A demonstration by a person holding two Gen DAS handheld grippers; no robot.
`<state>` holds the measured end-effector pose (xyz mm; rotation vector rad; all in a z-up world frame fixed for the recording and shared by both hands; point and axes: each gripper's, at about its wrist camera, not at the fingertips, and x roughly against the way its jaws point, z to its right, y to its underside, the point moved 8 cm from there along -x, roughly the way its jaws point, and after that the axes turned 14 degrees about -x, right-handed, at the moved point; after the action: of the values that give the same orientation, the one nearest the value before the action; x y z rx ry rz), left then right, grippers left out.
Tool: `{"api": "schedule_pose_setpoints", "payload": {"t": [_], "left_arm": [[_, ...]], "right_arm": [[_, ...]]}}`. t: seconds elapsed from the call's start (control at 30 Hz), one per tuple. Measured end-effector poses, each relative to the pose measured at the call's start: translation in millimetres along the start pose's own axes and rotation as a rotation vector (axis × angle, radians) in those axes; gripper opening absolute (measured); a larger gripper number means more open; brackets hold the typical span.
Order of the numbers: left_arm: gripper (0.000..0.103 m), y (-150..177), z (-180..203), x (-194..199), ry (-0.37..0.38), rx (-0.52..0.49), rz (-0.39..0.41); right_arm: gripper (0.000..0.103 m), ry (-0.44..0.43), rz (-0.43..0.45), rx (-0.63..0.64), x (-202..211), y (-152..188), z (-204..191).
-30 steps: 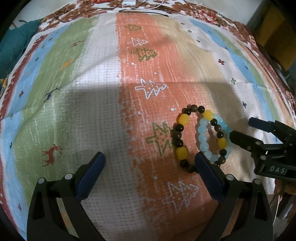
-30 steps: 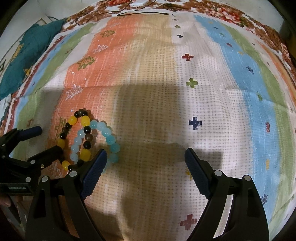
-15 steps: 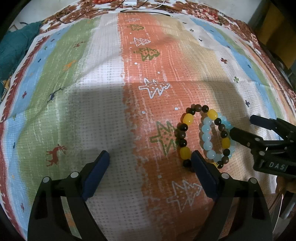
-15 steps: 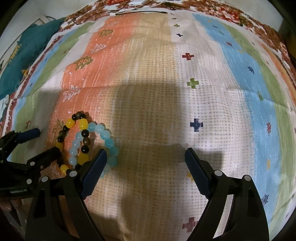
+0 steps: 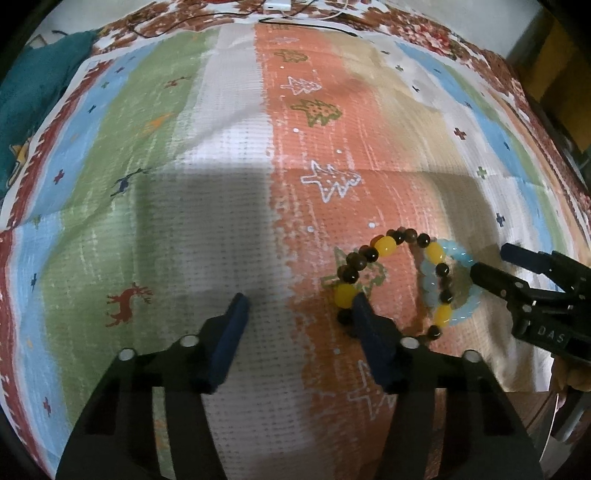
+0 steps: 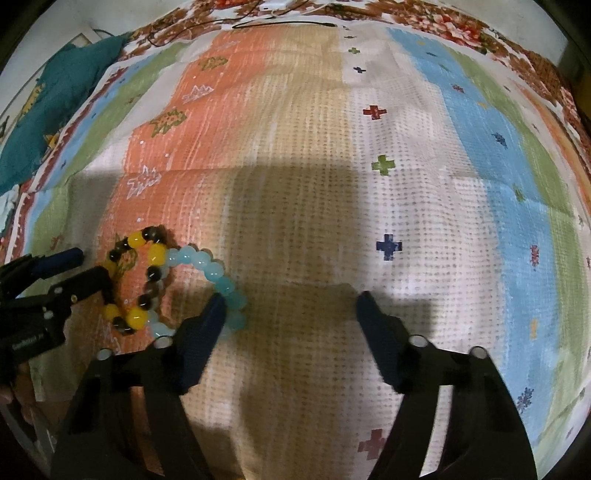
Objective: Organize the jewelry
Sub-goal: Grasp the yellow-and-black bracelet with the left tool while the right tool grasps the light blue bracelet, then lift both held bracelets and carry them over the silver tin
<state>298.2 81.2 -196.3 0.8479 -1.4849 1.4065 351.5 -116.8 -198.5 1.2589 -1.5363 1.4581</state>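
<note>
- The left gripper (image 5: 297, 310) hovers low over the striped cloth (image 5: 229, 177), its blue-padded fingers (image 5: 231, 325) spread apart and holding nothing; the right-hand pad sits inside the loop of the yellow-and-brown bracelet (image 5: 384, 254), right by a yellow bead and a dark bead at the loop's near edge.
- The right gripper (image 6: 288, 310) is likewise released, fingers (image 6: 380, 339) well apart and empty; its left pad lies inside the curve of the pale blue bracelet (image 6: 218, 280), touching or just beside the beads there.
- In the left wrist view the right gripper comes in from the right edge, one dark finger tip resting over the blue ring; in the right wrist view the left gripper comes in from the left edge, one finger tip at the yellow-and-brown loop.
- Both bracelets lie flat on the orange stripe of the cloth, near its front edge, between the two grippers. They overlap: the far side of the yellow-and-brown loop crosses over the blue ring.
- The cloth carries tree (image 5: 316, 110), deer (image 5: 127, 301) and cross (image 6: 388, 246) motifs on orange, green, white, tan and blue stripes, with a broad shadow across the middle.
- Farther back, a floral brown border (image 6: 424, 18) runs along the cloth's far edge, a thin dark cable (image 6: 284, 24) lies across it, and a teal fabric (image 6: 48, 107) is bunched at the far left.
</note>
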Motion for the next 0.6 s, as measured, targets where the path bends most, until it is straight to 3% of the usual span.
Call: {"api": "schedule_pose_setpoints", "payload": {"t": [0.13, 0.2, 0.27, 0.37, 0.6], "left_arm": [[0.041, 0.7, 1.1, 0.8, 0.015, 0.004, 0.001], [0.029, 0.9, 3.9, 1.5, 0.029, 0.004, 0.001], [0.017, 0.4, 9.4, 2.1, 0.054, 0.001, -0.001], [0.007, -0.3, 16.5, 2.5, 0.06, -0.019, -0.003], [0.0, -3.0, 17.7, 4.6, 0.063, 0.003, 0.006]], "right_arm": [[0.046, 0.024, 0.011, 0.018, 0.6, -0.3, 1.6], [0.037, 0.032, 0.014, 0.031, 0.7, -0.6, 1.1], [0.018, 0.027, 0.011, 0.037, 0.8, -0.7, 0.2], [0.013, 0.021, 0.006, 0.056, 0.9, 1.1, -3.6], [0.012, 0.009, 0.004, 0.057, 2.8, 2.4, -3.4]]}}
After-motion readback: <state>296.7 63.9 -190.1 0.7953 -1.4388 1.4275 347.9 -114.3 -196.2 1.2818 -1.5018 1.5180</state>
